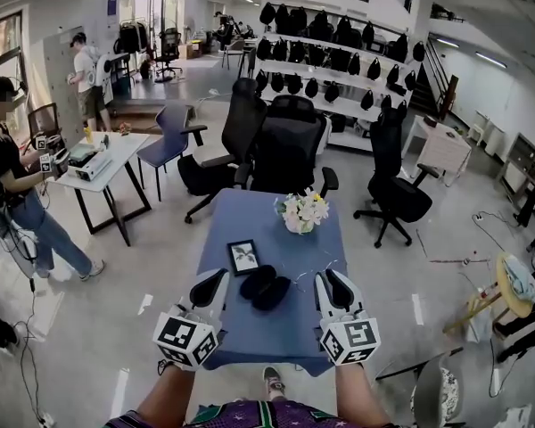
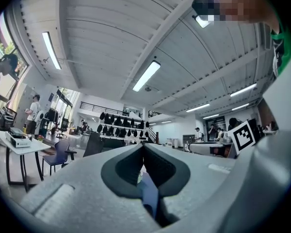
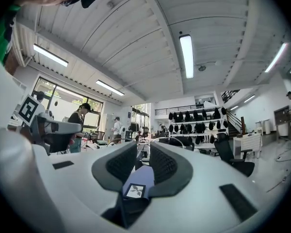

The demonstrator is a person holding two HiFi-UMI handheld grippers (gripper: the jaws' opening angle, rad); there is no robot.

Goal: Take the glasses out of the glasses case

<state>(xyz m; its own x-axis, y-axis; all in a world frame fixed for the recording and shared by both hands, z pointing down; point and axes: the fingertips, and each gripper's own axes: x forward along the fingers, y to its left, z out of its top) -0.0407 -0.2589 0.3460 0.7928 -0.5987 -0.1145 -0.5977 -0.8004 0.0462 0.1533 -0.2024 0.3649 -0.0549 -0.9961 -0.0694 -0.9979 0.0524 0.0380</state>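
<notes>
Glasses [image 3: 167, 138]: thin wire frames, out of the case and seen at the tips of the right hand-held gripper, one rim showing on each side of its jaws.
Right hand-held gripper [image 3: 143, 152]: jaws drawn about halfway in and pinched on the middle of the glasses, pointed roughly level across the table.
Glasses case [image 1: 266, 287]: black and lying open on the table, its two halves spread side by side. It is flanked by the two grippers, and the glasses are found just to its right.
Left hand-held gripper [image 2: 143, 149]: jaws brought together at the tips, nothing caught between them. It is held over the near left part of the table, apart from the case.
Picture frame [image 1: 243, 257]: small and dark-edged, laid flat just beyond the case on its left.
Flowers [image 1: 302, 212]: a pale bunch set toward the far right of the table, well apart from the case.
Table [image 1: 250, 333]: blue-topped, with case, frame and flowers all carried on it.
Office chairs [image 1: 285, 150]: black, grouped beyond the far edge of the table.
Person [image 1: 9, 176]: seen standing at the far left, beside a white table [image 1: 116, 154].
</notes>
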